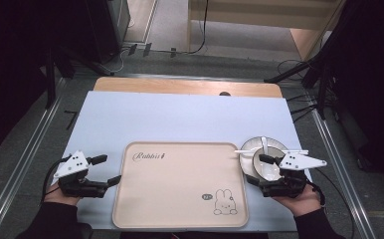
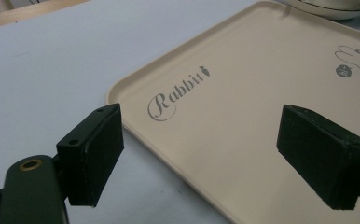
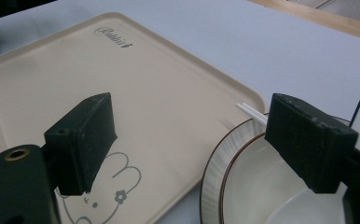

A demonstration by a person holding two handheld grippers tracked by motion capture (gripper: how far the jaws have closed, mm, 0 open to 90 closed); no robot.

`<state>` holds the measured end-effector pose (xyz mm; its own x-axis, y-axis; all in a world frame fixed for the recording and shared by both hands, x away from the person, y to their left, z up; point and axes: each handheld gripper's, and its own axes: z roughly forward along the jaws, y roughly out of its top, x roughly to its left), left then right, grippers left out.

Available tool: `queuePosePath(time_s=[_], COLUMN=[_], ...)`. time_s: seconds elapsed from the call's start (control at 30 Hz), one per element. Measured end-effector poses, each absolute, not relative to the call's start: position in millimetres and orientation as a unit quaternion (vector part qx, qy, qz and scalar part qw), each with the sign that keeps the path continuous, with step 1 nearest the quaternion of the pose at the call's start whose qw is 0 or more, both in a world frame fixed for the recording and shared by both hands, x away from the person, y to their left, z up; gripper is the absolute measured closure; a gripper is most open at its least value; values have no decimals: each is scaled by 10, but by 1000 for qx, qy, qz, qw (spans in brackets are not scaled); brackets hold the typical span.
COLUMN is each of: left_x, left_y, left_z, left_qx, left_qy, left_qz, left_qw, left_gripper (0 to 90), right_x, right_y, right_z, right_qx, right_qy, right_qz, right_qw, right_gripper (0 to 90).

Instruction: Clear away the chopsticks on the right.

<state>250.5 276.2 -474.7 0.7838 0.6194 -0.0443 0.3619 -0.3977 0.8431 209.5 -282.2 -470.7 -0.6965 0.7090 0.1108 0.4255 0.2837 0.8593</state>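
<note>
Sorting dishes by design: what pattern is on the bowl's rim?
Fine radial ribbing with a dark edge line on the white bowl, clearest in the right gripper view.

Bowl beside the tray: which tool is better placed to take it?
Right. The right tool hovers open over the bowl; the left tool sits across the tray.
</note>
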Motion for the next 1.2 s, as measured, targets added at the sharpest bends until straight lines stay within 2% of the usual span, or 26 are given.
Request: queuePosePath(time_s=[0.53,1.2], left_x=[2515,2520], left_y=[2777,2777], left_z=[-4748,-4758], left_qx=[821,825], left_qy=[298,295], left_qz=[141,140], left_qw=[467,462], left_gripper=[153,153], right_x=[2189,2186], right_y=[-2817,-2857], right_z=[-4757,-4727], right_qx=[369,372], right_qy=[785,781], right_qz=[482,487], right_qw=[122,123], right_gripper=[215,226])
